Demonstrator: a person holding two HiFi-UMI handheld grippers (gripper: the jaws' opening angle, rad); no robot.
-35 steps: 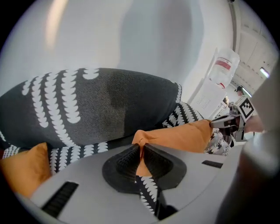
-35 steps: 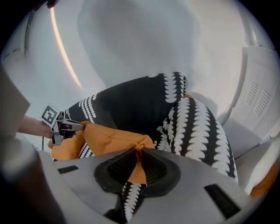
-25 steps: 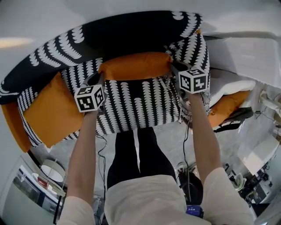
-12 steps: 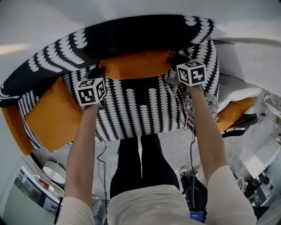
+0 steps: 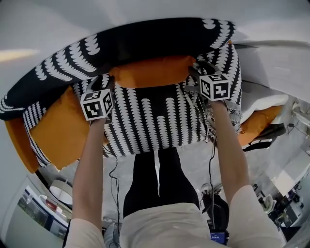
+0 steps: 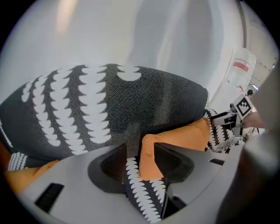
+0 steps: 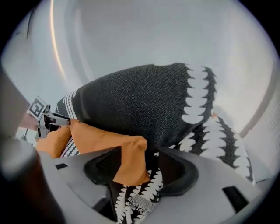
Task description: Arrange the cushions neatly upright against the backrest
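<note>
Judging by how things lie, the arranging is about a third done. At the left end of the black woven sofa with white scalloped stripes [image 5: 213, 58], a square orange fabric cushion [image 5: 55, 128] slumps at a slant against the armrest and is yet to be set upright.

In the middle, a second cushion [image 5: 150, 71], orange on one face and patterned like the sofa on the other, stands with its top edge against the padded backrest [image 5: 121, 41]. The left gripper [image 6: 140, 148] has just been opening its fingers. They stand apart round that cushion's left top corner, which sits between them without being pinched. The right gripper [image 7: 139, 152] has done the same at the right top corner, with its fingers spread wide and the orange fabric loose between them. This cushion looks placed and let go.

Farther right, off the sofa, a third orange cushion [image 5: 252, 121] lies on what may be a white chair or bedding; the warped edge of the head view leaves that unsure. It has yet to be brought over.

The sofa stands against a plain white wall [image 5: 145, 9]. In front lies a pale floor [image 5: 193, 155], where dark cables [image 5: 112, 167] trail beside the person's black-trousered legs [image 5: 155, 179]. Assorted furniture crowds the lower right corner.
</note>
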